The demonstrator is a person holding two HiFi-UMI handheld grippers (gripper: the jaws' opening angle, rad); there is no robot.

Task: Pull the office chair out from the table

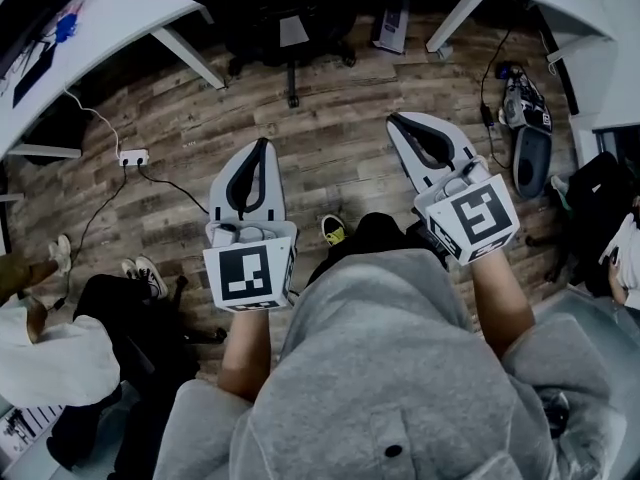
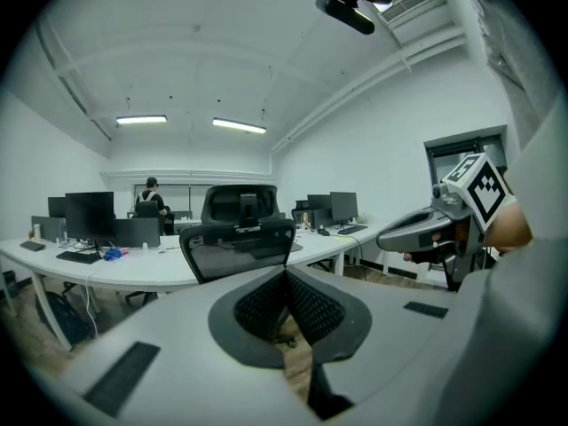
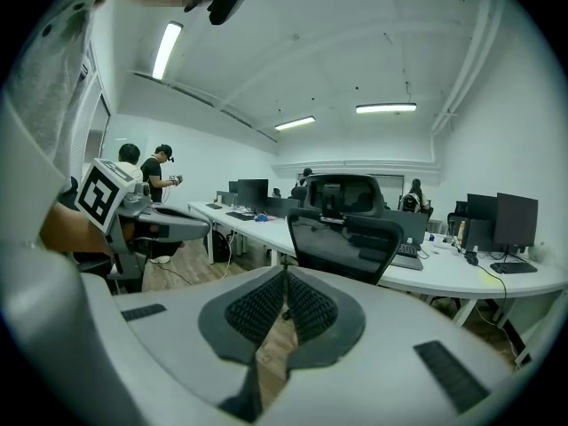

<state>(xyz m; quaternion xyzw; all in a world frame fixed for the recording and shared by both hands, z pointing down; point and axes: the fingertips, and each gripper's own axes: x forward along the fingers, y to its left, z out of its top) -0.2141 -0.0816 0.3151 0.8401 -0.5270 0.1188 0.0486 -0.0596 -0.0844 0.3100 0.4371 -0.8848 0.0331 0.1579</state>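
Three viewpoints on one chair: one overhead, two low.

From the head, looks steeply down onto left gripper [image 1: 262,146], right gripper [image 1: 395,120] and floor [image 1: 330,158], with office chair [image 1: 290,18] and counter [image 1: 130,8] along the top edge. From each gripper, looks nearly level along its own fingers [image 2: 262,304], near the chair back. Shares chair and counter across all three, catching the other gripper at the side.

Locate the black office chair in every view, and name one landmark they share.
Head view: office chair at top centre, tucked against the white table.
Left gripper view: office chair at centre, in front of the white table.
Right gripper view: office chair just right of centre, in front of the white table.
Shared landmark: the white table.
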